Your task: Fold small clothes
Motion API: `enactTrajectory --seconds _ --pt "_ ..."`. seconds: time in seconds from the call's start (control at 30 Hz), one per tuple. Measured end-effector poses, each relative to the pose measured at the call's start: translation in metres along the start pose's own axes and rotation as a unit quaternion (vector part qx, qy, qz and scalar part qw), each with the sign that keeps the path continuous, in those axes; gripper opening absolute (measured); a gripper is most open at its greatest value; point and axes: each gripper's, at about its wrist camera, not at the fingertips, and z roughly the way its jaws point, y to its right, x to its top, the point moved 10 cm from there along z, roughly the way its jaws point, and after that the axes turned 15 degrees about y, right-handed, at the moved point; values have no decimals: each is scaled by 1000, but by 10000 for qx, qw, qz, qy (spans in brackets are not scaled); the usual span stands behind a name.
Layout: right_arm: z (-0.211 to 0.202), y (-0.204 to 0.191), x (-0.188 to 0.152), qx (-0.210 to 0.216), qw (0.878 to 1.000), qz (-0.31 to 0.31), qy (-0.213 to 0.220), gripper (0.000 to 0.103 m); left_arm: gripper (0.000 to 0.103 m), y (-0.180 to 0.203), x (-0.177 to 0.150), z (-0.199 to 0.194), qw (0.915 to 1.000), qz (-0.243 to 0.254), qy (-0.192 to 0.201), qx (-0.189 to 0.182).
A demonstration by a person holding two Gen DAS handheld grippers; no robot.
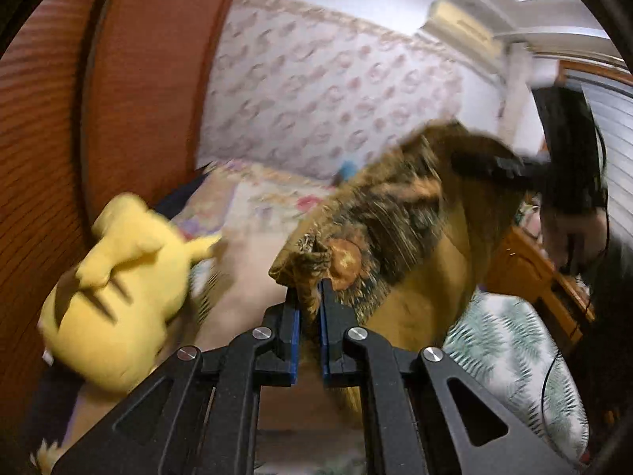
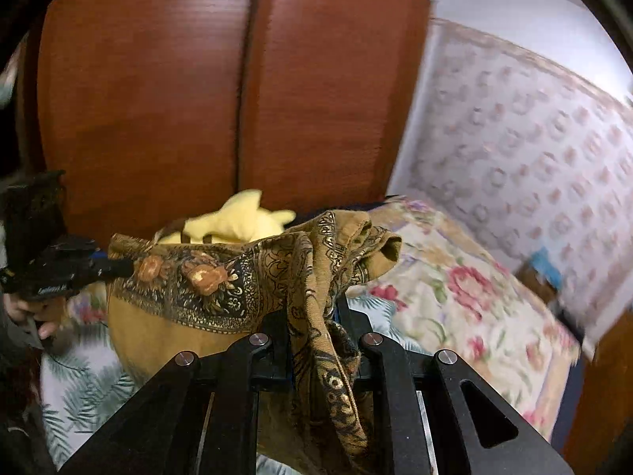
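Both grippers hold one ochre scarf-like cloth (image 2: 186, 316) with a dark floral-paisley border, lifted in the air above the bed (image 2: 467, 297). Left gripper (image 1: 307, 289): fingers closed on a bunched corner of the border, fabric pinched between the blue pads (image 1: 294, 316). Right gripper (image 2: 316, 316): fingers closed on a thick gather of the same cloth, which drapes over and down between them; tips mostly hidden by fabric. Cloth hangs stretched between the two, the plain ochre middle sagging below. Both views motion-blurred.

Yellow plush toy (image 1: 118, 289) lies on the bed near the wooden wardrobe (image 2: 237, 79), just behind the hanging cloth.

Risks, judged:
- Left grip is only on a small corner; a fast swing could pull it out of the pads.
- Right grip is a wad, not an edge, so the fold may come out crooked or twisted.
- The hanging middle could drag over the plush toy or land on it when laid down.
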Motion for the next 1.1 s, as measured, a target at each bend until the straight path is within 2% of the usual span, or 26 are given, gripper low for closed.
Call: enactTrajectory --seconds 0.13,0.3,0.4,0.47,0.6,0.63,0.7,0.73,0.83,0.9,0.93,0.97,1.1 --pt "72 -20 13 339 9976 -505 -326 15 9 -38 -31 -7 9989 -198 -144 402" --pt "142 -34 25 541 9972 -506 -121 17 9 -63 -49 -13 9963 -349 -262 734" --pt "164 -35 8 546 9978 -249 -268 39 9 -68 -61 -7 9950 -310 -481 818" --pt "167 -32 -6 365 9988 -74 -322 64 9 -67 -64 -7 9946 -210 -509 885" --pt "170 -8 -19 -141 9994 251 -166 68 10 -68 -60 -6 9936 -136 -508 998" --pt "177 -8 -23 -187 9990 368 -167 68 12 -69 -59 -7 9937 -118 -505 998" --pt "186 -12 -39 5 9971 674 -357 68 20 -68 -55 -9 9938 -13 -444 1020" --pt "191 -17 -49 139 9956 803 -454 68 29 -66 -52 -11 9938 64 -409 1034" --pt "210 -26 -76 273 9920 992 -729 68 44 -61 -43 -18 9942 242 -236 1023" --pt "225 -28 -97 232 9888 1153 -916 68 64 -58 -36 -21 9945 312 -159 991" --pt "235 -21 -99 168 9881 1187 -960 68 81 -55 -32 -23 9950 346 -105 931" --pt "237 -19 -102 136 9877 1258 -920 68 84 -51 -28 -26 9953 387 -46 889" --pt "228 -12 -97 -54 9859 1491 -760 68 84 -38 -18 -30 9945 581 3 877"
